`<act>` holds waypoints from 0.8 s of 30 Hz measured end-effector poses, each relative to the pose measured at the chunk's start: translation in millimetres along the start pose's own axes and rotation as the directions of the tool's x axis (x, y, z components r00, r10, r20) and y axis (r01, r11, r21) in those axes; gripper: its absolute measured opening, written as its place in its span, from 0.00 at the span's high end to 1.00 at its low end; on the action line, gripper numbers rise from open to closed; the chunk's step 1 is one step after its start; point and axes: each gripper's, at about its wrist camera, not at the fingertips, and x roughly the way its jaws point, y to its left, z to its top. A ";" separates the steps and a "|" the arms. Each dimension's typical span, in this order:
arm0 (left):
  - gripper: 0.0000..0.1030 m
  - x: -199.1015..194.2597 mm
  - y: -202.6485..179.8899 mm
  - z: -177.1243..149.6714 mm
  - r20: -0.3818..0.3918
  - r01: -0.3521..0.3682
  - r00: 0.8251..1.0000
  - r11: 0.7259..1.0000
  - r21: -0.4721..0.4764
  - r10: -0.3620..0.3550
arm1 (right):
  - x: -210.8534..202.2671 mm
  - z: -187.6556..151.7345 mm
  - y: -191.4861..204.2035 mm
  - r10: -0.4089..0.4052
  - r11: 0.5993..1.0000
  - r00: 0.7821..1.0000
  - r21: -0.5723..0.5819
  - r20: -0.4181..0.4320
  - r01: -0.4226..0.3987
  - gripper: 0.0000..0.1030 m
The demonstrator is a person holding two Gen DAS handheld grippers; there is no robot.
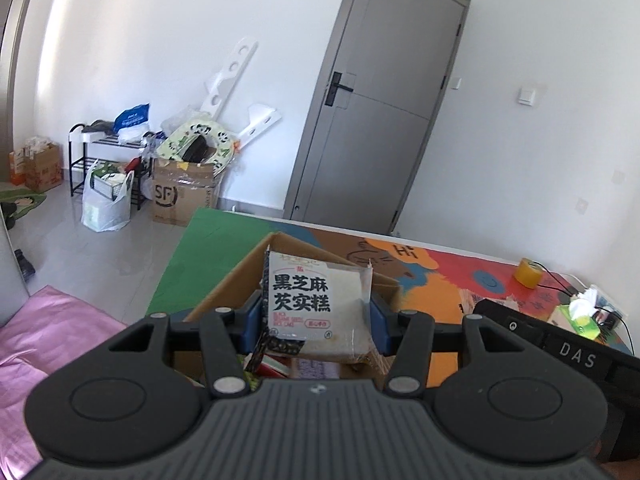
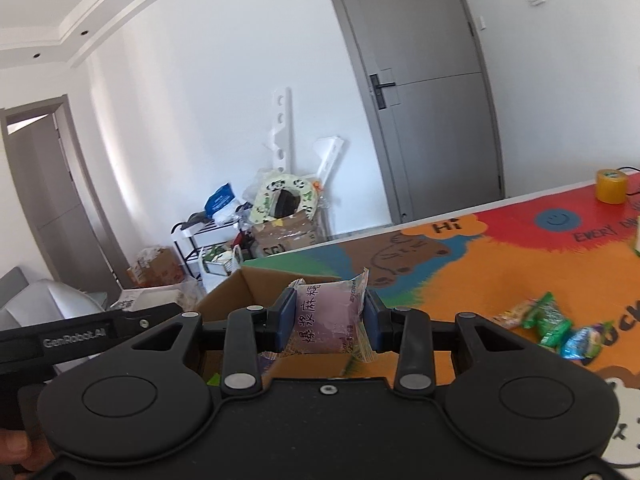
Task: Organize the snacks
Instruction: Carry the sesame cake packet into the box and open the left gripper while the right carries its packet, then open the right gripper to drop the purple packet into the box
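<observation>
My left gripper [image 1: 316,320] is shut on a white snack packet with black Chinese letters [image 1: 312,304] and holds it over an open cardboard box [image 1: 244,272] that has other snacks inside. My right gripper [image 2: 326,320] is shut on a purple snack packet [image 2: 328,316] just above the same box [image 2: 236,292]. Several loose green and blue snack packets [image 2: 548,322] lie on the colourful table mat [image 2: 480,272] to the right. The left gripper's body [image 2: 80,336] shows at the left of the right wrist view.
A yellow tape roll [image 1: 528,274] [image 2: 610,186] stands at the table's far right. A green tissue pack [image 1: 576,316] and a black case marked DAS [image 1: 560,344] lie at the right. A pink cloth [image 1: 52,340] lies left of the table. Floor clutter and a grey door [image 1: 384,112] are behind.
</observation>
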 end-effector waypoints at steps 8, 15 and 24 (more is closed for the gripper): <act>0.46 18.2 20.1 2.6 -0.044 -0.008 0.999 0.999 -0.039 0.006 | 19.8 3.9 23.4 0.018 0.999 1.000 -0.026 -0.020 -0.019 0.65; 0.41 9.0 36.6 7.9 -0.024 -0.020 1.000 0.998 -0.059 0.019 | 35.0 4.9 39.6 0.036 0.998 0.999 -0.041 -0.041 -0.038 0.65; 0.37 -3.8 55.7 17.2 -0.006 -0.057 0.998 0.995 -0.087 0.057 | 52.1 14.2 59.1 0.102 0.994 0.993 -0.036 -0.053 -0.104 0.65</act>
